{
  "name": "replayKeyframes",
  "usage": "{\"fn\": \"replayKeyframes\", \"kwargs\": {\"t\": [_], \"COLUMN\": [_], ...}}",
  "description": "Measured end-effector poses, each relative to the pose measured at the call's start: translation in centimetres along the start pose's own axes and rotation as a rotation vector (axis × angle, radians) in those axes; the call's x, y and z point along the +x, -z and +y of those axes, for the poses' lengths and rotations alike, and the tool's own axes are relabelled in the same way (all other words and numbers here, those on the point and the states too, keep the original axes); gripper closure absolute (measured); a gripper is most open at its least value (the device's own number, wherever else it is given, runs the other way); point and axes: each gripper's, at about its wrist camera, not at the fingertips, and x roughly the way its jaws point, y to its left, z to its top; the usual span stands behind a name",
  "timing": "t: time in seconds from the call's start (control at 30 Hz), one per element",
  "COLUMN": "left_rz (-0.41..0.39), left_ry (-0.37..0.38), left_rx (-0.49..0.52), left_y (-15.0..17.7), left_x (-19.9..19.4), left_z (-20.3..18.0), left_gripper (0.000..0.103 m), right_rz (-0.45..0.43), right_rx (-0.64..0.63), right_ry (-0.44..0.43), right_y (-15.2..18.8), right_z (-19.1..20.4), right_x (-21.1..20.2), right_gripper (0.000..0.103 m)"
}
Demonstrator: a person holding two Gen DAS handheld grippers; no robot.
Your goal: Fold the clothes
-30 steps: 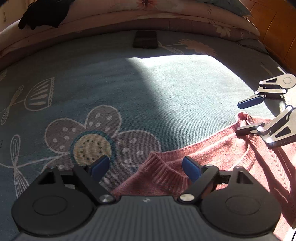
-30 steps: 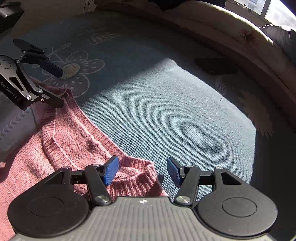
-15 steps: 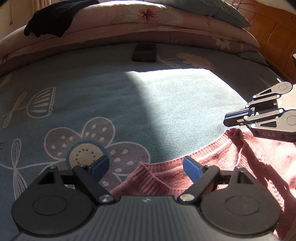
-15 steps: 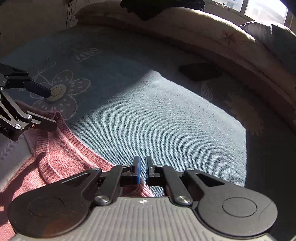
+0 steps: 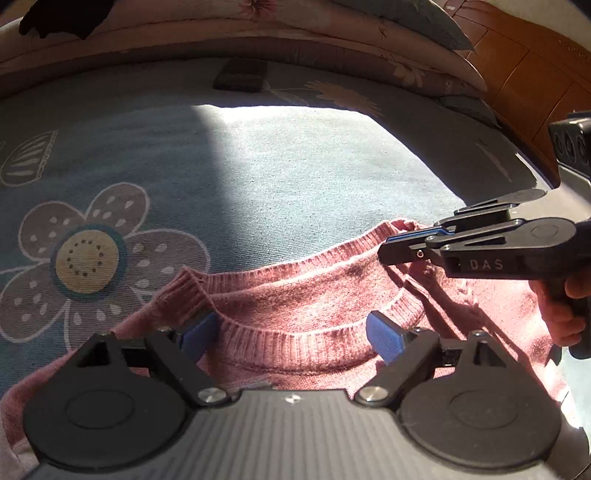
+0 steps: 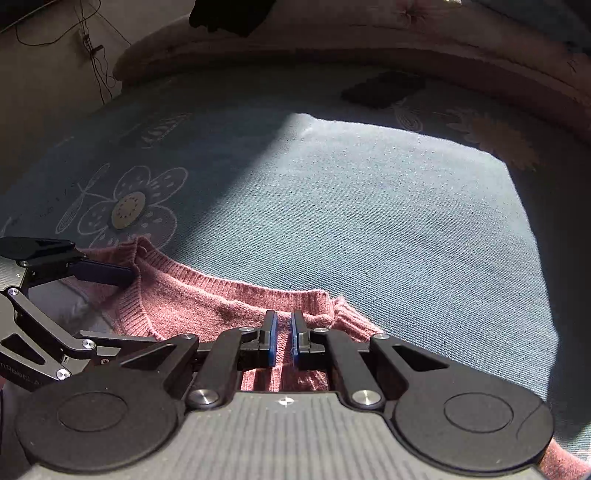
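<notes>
A pink knit sweater (image 5: 295, 295) lies on the flower-print bedspread (image 5: 295, 177), collar toward the far side. My left gripper (image 5: 291, 332) is open, its blue pads (image 5: 384, 336) straddling the ribbed neckline without pressing it. My right gripper (image 5: 384, 254) comes in from the right, pinching the far shoulder edge by the collar. In the right wrist view the sweater (image 6: 207, 299) fills the near left; the right gripper (image 6: 283, 343) has a narrow gap with pink knit in it, and its jaws are opening slightly. The left gripper (image 6: 136, 306) shows at the left edge.
A dark flat wallet-like object (image 5: 242, 75) lies near the bed's far side, also in the right wrist view (image 6: 384, 88). Folded floral quilts (image 5: 295, 26) and a black garment (image 5: 62, 18) line the back. A wooden headboard (image 5: 517, 81) stands right. A hand (image 5: 561, 317) grips the right tool.
The right gripper closed from wide open onto the sweater's shoulder edge and rolled. The left gripper slid right, so the neckline now lies between its open fingers.
</notes>
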Motion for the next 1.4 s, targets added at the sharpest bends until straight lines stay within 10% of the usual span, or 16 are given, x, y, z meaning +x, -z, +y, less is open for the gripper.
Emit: {"fn": "replayKeyframes", "kwargs": {"t": [0.47,0.87,1.4], "left_rz": [0.04,0.118,0.27], "left_ry": [-0.101,-0.182,-0.127], "left_rx": [-0.057,0.193,0.166], "left_y": [7.8,16.1,20.2], "left_x": [-9.5,-11.5,-14.9], "left_z": [-3.6,-9.1,-7.4], "left_gripper": [0.015,0.015,0.01], "right_rz": [0.08,0.127,0.301], "right_rx": [0.12,0.054,0.196], "right_ry": [0.065,0.153,0.232], "right_y": [8.6,14.4,22.3], "right_z": [3.1,9.0,13.5], "right_x": [-9.6,-11.8,-14.0], "right_gripper": [0.043,0.035,0.017]}}
